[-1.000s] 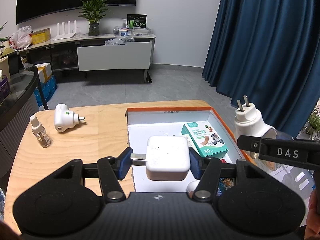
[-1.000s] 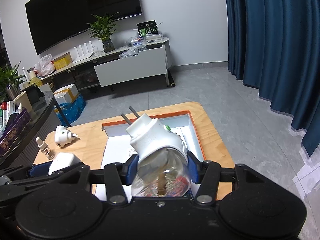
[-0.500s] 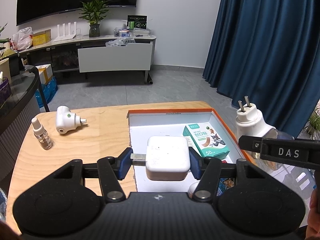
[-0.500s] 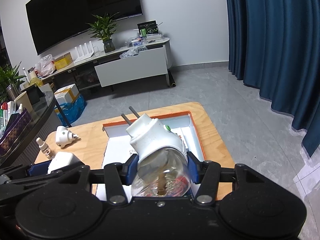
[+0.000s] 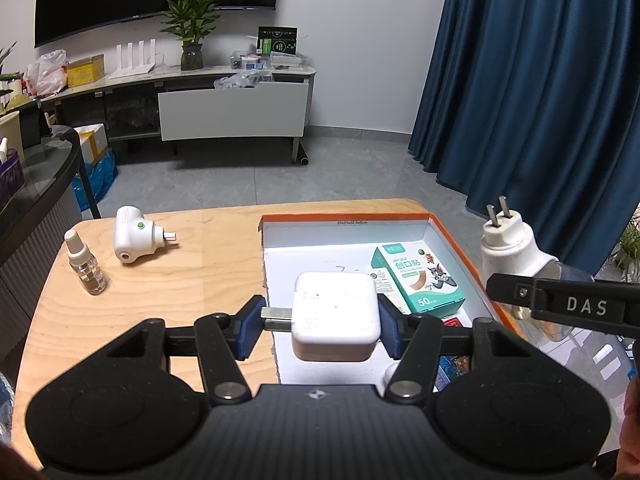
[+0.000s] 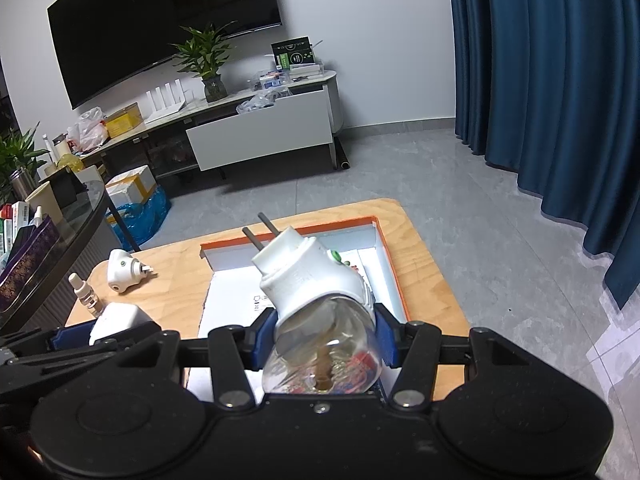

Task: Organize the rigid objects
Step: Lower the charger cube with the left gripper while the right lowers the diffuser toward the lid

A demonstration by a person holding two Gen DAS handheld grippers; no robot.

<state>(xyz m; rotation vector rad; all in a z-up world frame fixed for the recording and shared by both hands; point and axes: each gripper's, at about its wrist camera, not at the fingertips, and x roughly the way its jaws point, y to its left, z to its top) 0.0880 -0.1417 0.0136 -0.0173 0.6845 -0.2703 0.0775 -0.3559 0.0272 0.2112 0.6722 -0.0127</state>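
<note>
- My left gripper (image 5: 320, 326) has its jaws clamped on a white square charger (image 5: 335, 316), holding it in the air above the near left part of the orange-rimmed box (image 5: 344, 217).
- My right gripper (image 6: 322, 338) has its jaws closed on the clear bottle of a plug-in vaporiser (image 6: 316, 304), whose white head and two prongs point up and away from me. It hangs over the right half of the box.
- Both loads are above the box but not yet set down; I judge neither placement finished.
- Already inside the box: a teal plaster carton (image 5: 420, 276) lying flat toward the right wall, plus some small items near the front edge that my left gripper mostly hides, so I cannot name them.
- On the bare counter (image 5: 200, 280), outside the box: a second white plug-in unit (image 5: 134, 236) on its side and a small spray bottle (image 5: 84, 262) standing upright just to its left.
- My estimate: the task is around the middle. Two things are in hand awaiting release, and two more on the counter are yet to be collected.
</note>
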